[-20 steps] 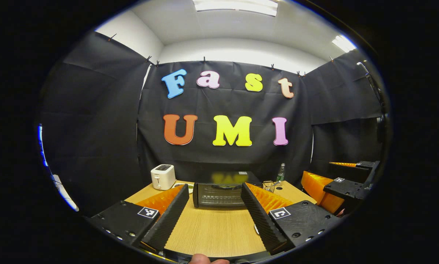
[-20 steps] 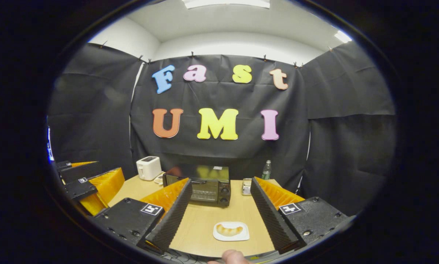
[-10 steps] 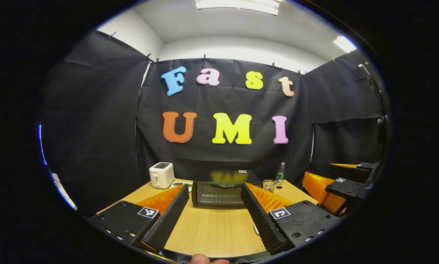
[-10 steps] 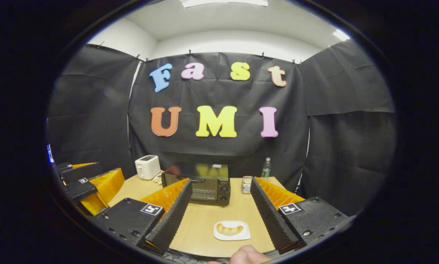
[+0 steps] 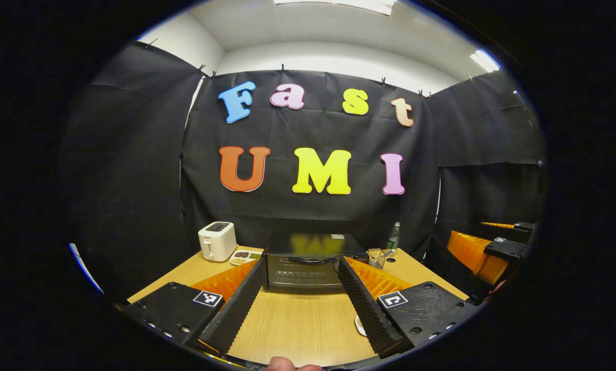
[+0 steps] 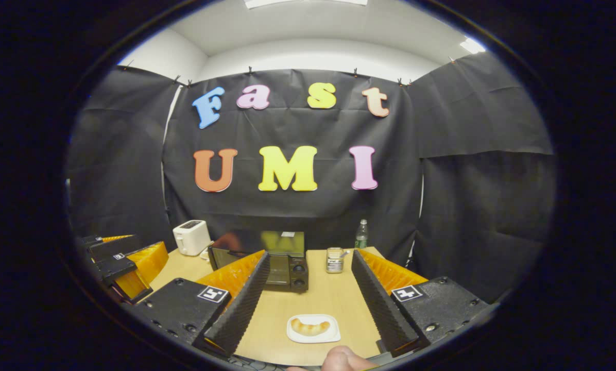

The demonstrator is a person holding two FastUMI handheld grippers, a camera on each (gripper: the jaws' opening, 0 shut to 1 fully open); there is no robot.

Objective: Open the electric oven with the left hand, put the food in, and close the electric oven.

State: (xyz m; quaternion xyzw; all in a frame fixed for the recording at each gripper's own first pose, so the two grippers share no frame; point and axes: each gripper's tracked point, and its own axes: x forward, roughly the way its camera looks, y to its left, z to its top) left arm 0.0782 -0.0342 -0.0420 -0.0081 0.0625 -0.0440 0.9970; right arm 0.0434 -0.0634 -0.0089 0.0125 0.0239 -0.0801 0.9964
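Observation:
A black electric oven (image 5: 303, 265) stands at the back of the wooden table (image 5: 297, 324), its door closed. My left gripper (image 5: 300, 299) is open and points straight at the oven's front, a short way off. The same oven (image 6: 282, 263) appears in the right gripper view, left of centre. A croissant (image 6: 310, 326) lies on a small white plate (image 6: 313, 330) near the table's front edge. My right gripper (image 6: 310, 304) is open above the table, with the plate between its fingers and a little ahead. The right gripper (image 5: 493, 252) also appears at the far right in the left gripper view.
A white toaster (image 5: 217, 240) and a small snack dish (image 5: 245, 256) stand left of the oven. A wire holder (image 6: 334, 259) and a green bottle (image 6: 361, 234) are to its right. The left gripper (image 6: 120, 263) hangs at the table's left side.
My left gripper has moved closer to the oven, which looks larger. My right gripper has shifted to the right, so the oven and the plate slid left in its view.

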